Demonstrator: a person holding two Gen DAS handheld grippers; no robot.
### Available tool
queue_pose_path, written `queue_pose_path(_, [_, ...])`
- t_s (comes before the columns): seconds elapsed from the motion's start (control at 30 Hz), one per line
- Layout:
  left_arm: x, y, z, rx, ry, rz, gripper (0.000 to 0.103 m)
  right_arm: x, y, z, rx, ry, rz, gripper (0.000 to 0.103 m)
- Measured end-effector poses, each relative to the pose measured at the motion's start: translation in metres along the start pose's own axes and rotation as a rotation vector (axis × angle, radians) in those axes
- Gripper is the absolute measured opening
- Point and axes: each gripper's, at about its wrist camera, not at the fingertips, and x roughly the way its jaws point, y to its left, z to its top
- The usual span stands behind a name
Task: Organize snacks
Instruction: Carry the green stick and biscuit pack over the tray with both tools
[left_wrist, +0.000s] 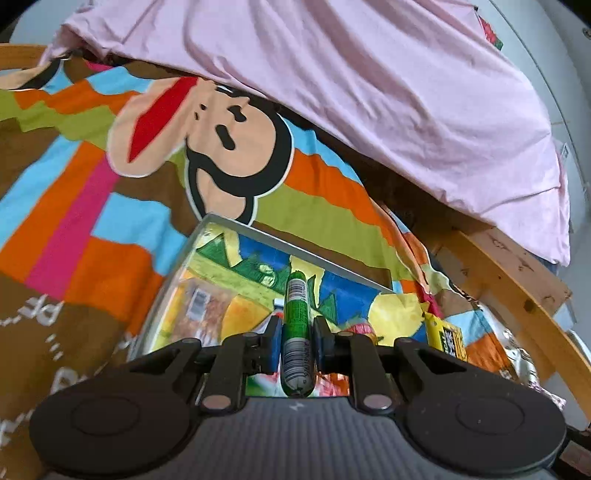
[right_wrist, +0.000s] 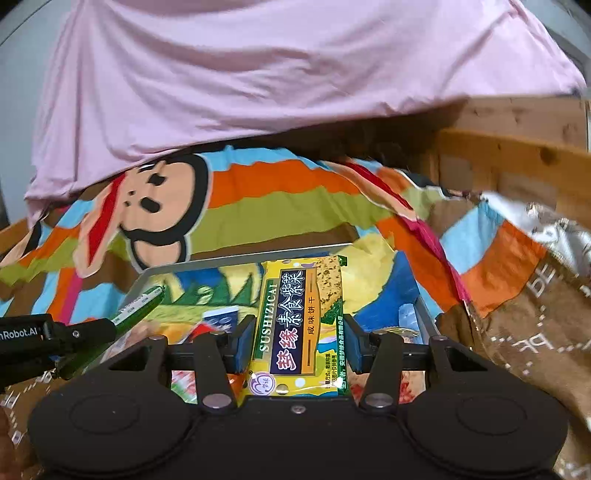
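Two snacks are riding in my grippers above the grey metal tray (right_wrist: 243, 258) with its colourful picture base. My left gripper (left_wrist: 295, 343) is clamping a slim green foil-wrapped stick (left_wrist: 296, 314), pointing toward twelve o'clock. My right gripper (right_wrist: 297, 341) is pinching a flat yellow-and-green cracker packet (right_wrist: 299, 325). Behind, at twelve o'clock, a pink cloth (right_wrist: 258, 74) is draping over the striped monkey-print bedsheet (right_wrist: 277, 195).

I saw soft, even daylight; fisheye bending curved the edges, and motion blur smeared the tray (left_wrist: 236, 229) contents.
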Motion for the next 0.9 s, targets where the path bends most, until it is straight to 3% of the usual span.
queue_pose_path(0.4, [0.06, -0.019, -0.012, 0.105, 0.068, 0.022, 0.019, 0.047, -0.007, -0.015, 0.038, 0.114, -0.035, 0.05])
queue_pose_path(0.73, [0.071, -0.016, -0.025, 0.121, 0.114, 0.062, 0.02, 0.048, 0.002, -0.021, -0.059, 0.104, -0.055, 0.054])
queue_pose_path(0.9, [0.067, -0.013, -0.019, 0.073, 0.137, 0.066, 0.041, 0.046, 0.002, -0.021, -0.096, 0.1, -0.062, 0.065])
